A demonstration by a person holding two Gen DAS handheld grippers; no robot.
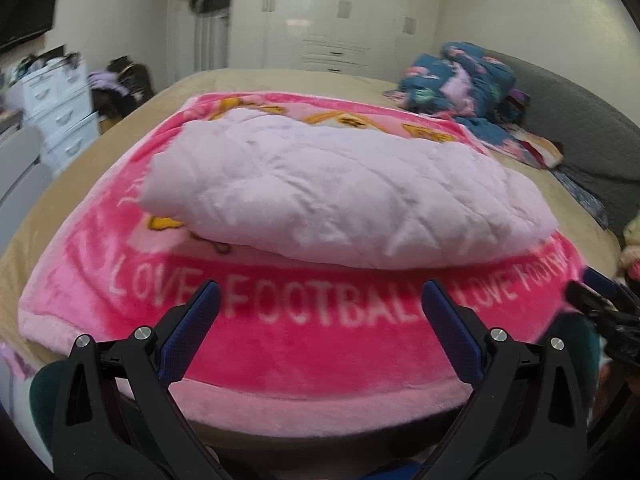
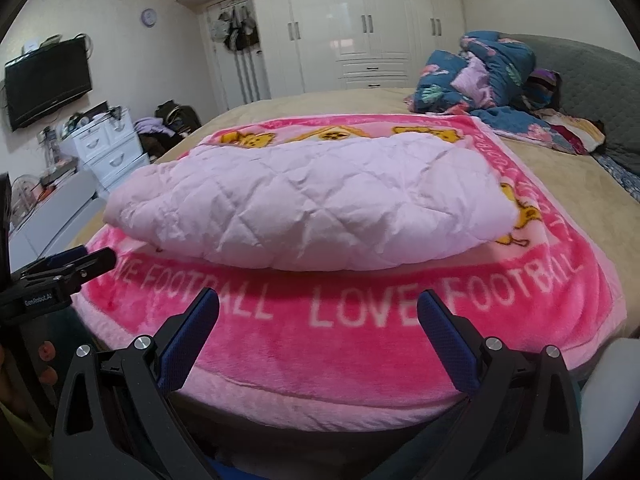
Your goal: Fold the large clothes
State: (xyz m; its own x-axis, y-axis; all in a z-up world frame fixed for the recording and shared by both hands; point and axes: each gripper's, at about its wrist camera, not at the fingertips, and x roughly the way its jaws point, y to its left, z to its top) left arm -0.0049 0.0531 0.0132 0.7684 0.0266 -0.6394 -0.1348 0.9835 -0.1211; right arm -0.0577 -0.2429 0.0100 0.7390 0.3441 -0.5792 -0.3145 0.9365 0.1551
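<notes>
A pale lilac quilted cover [image 1: 344, 192] [image 2: 312, 204] lies folded in a thick bundle on a bright pink "LOVE FOOTBALL" blanket [image 1: 304, 344] [image 2: 340, 352] spread over the bed. My left gripper [image 1: 320, 292] hovers open above the blanket's near border, short of the bundle, with nothing between its blue pads. My right gripper [image 2: 318, 300] is open too, over the same near border and holding nothing. Each gripper shows in the other's view: the right one [image 1: 600, 304] at the right edge, the left one [image 2: 68, 264] at the left edge.
The tan bed [image 2: 560, 184] extends beyond the blanket. A heap of blue floral bedding [image 2: 484, 76] [image 1: 460, 80] sits at the far right by a grey headboard [image 2: 592, 80]. White drawers [image 2: 108, 148], a wall TV [image 2: 48, 80] and white wardrobes [image 2: 360, 28] ring the room.
</notes>
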